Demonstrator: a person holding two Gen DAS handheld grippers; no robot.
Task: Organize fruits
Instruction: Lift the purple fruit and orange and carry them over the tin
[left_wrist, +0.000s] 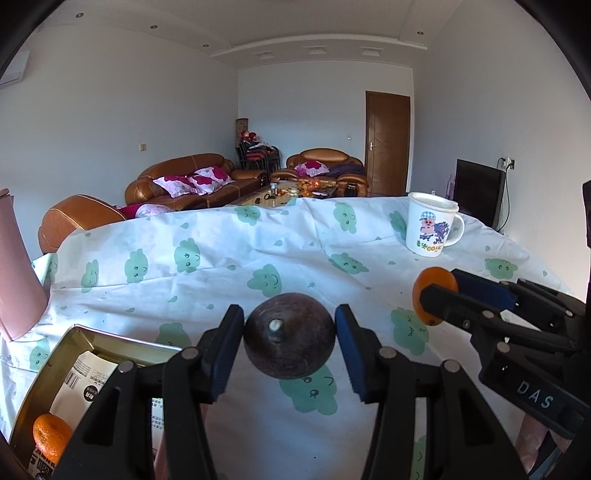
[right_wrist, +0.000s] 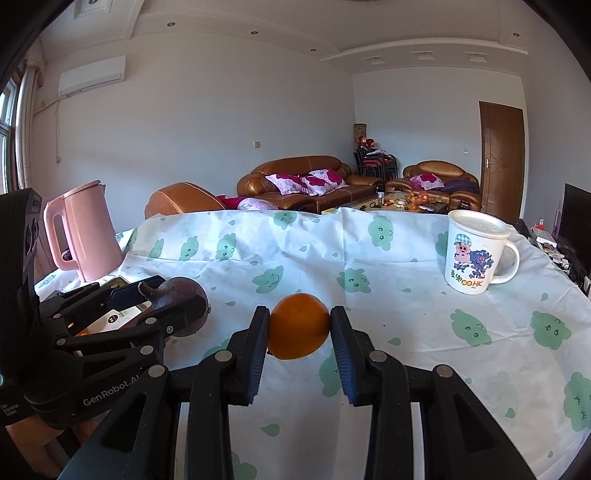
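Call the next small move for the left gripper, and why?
Probably swing the left gripper left and down over the tin, then release. Its fingers already clamp the dark round fruit above the tablecloth, and the tin sits open just beside it with one orange inside. The right gripper holds its own orange and can follow.

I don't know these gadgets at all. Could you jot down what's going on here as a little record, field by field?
left tongs: shut on a dark brown round fruit, stem toward the camera
right tongs: shut on an orange
metal tin: open, at the near left, holding a second orange and printed paper
cartoon mug: upright at the far right of the table, handle to the right
pink kettle: at the far left of the table
tablecloth: white with green cloud faces
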